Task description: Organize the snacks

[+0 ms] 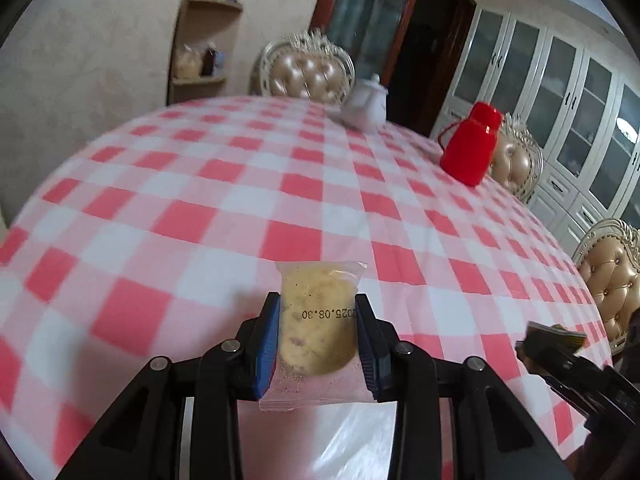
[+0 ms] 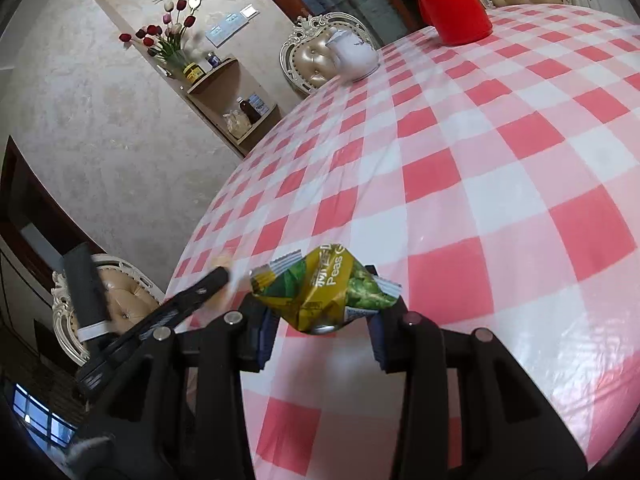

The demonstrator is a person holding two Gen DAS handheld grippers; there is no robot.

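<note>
Two snacks were up off the checked tablecloth [image 1: 200, 184]: the left gripper [image 1: 318, 340] pinched one clear-wrapped biscuit [image 1: 316, 320], the right gripper [image 2: 320, 320] squeezed one green pea packet [image 2: 324, 292]. One red flask [image 1: 470, 148] and one white teapot [image 1: 366, 104] stood far across the table.

A red-and-white checked cloth [image 1: 224, 184] covers the round worktop, where a white teapot [image 1: 366, 106] and a red flask [image 1: 472, 144] stand near the far edge.

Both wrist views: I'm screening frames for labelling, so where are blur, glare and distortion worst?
Left wrist: teapot and chair motion-smeared, held cookie packet sharp. Right wrist: window glare on the tablecloth, pea packet crisp. Both: fisheye bulges the table, dark corners.
</note>
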